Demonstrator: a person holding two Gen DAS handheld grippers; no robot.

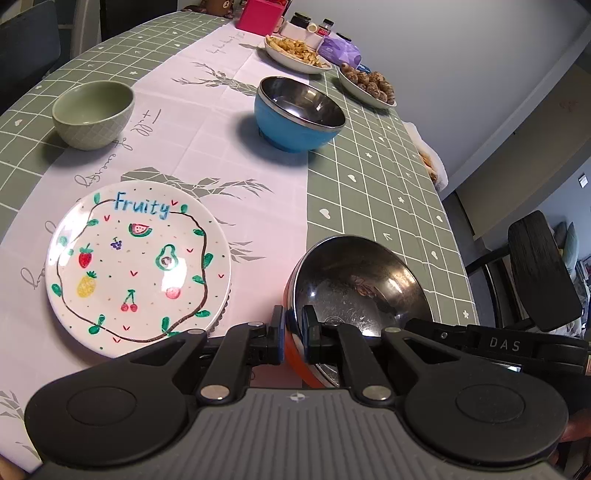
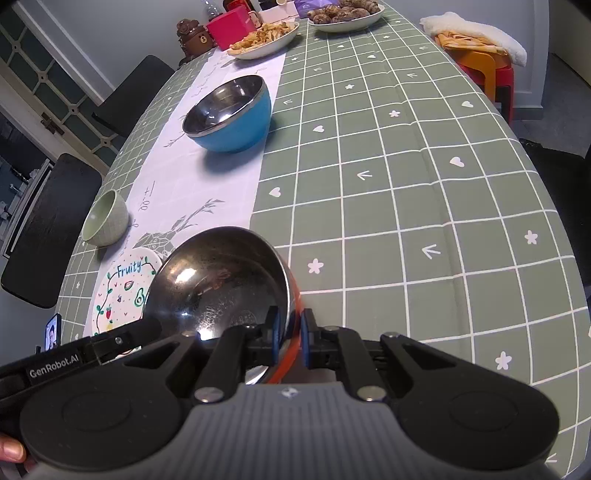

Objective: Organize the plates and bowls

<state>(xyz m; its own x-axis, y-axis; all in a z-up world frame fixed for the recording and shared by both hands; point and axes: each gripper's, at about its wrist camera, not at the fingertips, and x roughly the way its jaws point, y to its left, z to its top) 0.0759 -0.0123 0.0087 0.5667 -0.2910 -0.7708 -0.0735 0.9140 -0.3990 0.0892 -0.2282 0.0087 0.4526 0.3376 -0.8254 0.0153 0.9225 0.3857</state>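
An orange bowl with a steel inside (image 1: 354, 288) (image 2: 218, 284) is held by both grippers. My left gripper (image 1: 293, 332) is shut on its near-left rim. My right gripper (image 2: 288, 334) is shut on its near-right rim. A white "Fruity" plate (image 1: 136, 266) (image 2: 118, 291) lies on the table to the bowl's left. A blue bowl with a steel inside (image 1: 295, 114) (image 2: 231, 114) stands farther back on the white runner. A small green bowl (image 1: 92, 112) (image 2: 105, 218) stands at the far left.
Two white dishes of food (image 1: 295, 51) (image 1: 369, 85) stand at the far end, with a pink box (image 1: 256, 14) and jars. Black chairs (image 1: 543, 269) (image 2: 48, 229) stand at both table sides. An orange stool with a white cloth (image 2: 476, 40) is at the right.
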